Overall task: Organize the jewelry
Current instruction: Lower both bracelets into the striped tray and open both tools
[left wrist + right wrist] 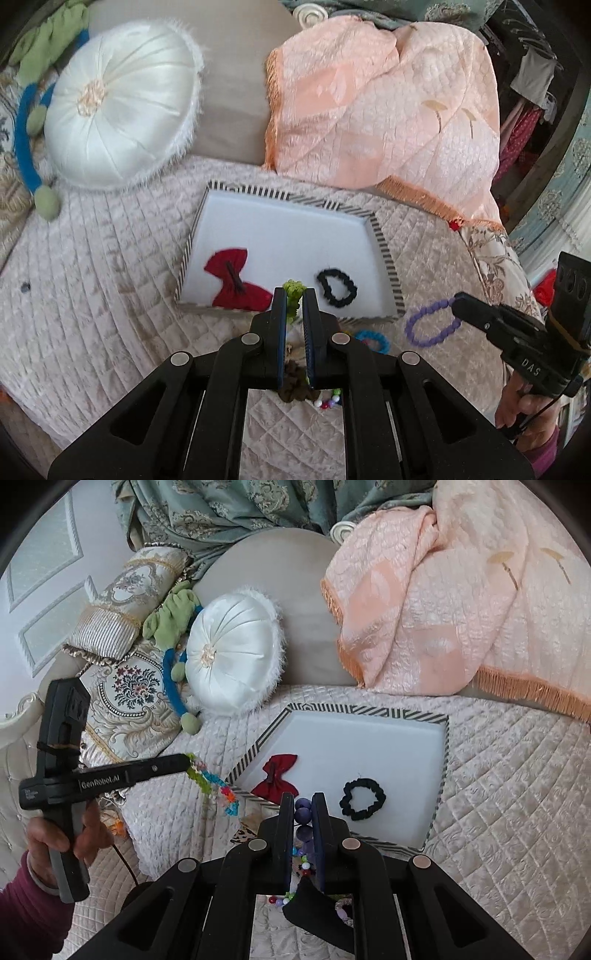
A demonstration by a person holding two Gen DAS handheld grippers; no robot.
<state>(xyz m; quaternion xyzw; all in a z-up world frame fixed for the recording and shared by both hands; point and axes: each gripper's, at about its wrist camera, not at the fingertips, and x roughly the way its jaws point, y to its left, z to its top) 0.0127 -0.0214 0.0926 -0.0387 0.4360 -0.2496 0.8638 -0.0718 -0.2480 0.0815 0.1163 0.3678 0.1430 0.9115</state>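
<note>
My left gripper (295,297) is shut on a green and multicoloured braided bracelet (212,784), which dangles from its tip above the quilted bed. Purple beads of a bracelet (430,326) are pinched in my shut right gripper (303,802), and the loop hangs free. Both grippers are held just in front of the white tray with the striped rim (384,251). On the tray's floor lie a red bow clip (236,282) and a black scrunchie (336,291). Under the grippers lie a blue scrunchie (373,338), a brown scrunchie (295,387) and a string of coloured beads (301,860).
A white round cushion (122,107) and a green and blue plush toy (31,122) lie behind the tray on the left. A peach fringed quilt (388,103) is piled behind on the right. A hand (55,838) holds the left gripper's handle.
</note>
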